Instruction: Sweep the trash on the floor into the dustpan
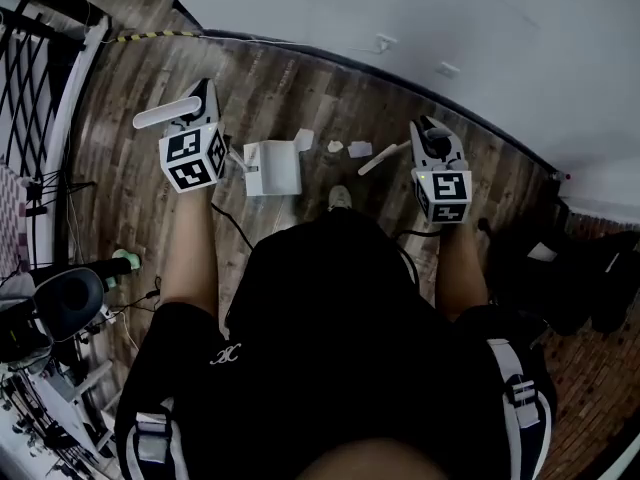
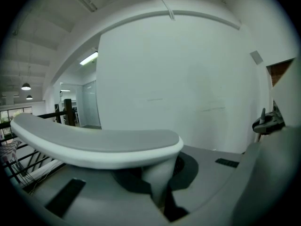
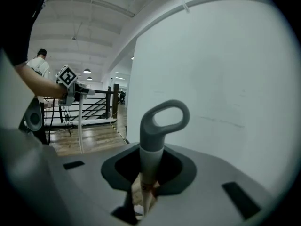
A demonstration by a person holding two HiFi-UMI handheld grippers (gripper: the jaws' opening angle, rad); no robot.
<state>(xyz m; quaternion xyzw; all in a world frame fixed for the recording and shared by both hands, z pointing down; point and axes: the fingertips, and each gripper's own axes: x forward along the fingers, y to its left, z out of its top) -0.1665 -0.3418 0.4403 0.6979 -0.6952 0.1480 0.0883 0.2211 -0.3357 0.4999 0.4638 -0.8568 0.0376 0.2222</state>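
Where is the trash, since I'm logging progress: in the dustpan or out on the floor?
Out: white scraps lie on the floor beside the dustpan, not in it. Inside the pan: cannot tell.

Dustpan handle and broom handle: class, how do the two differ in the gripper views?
The dustpan handle ends in a broad, flat white-and-grey bar lying crosswise; the broom handle ends in a slim grey loop standing upright. Both have pale stems, clamped by the left tongs and right tongs.

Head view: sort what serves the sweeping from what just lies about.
Job: dustpan, paper scraps, broom handle in right gripper, dustpan handle in left gripper.
Lying about: floor cable, black gear at left, dark items at right.
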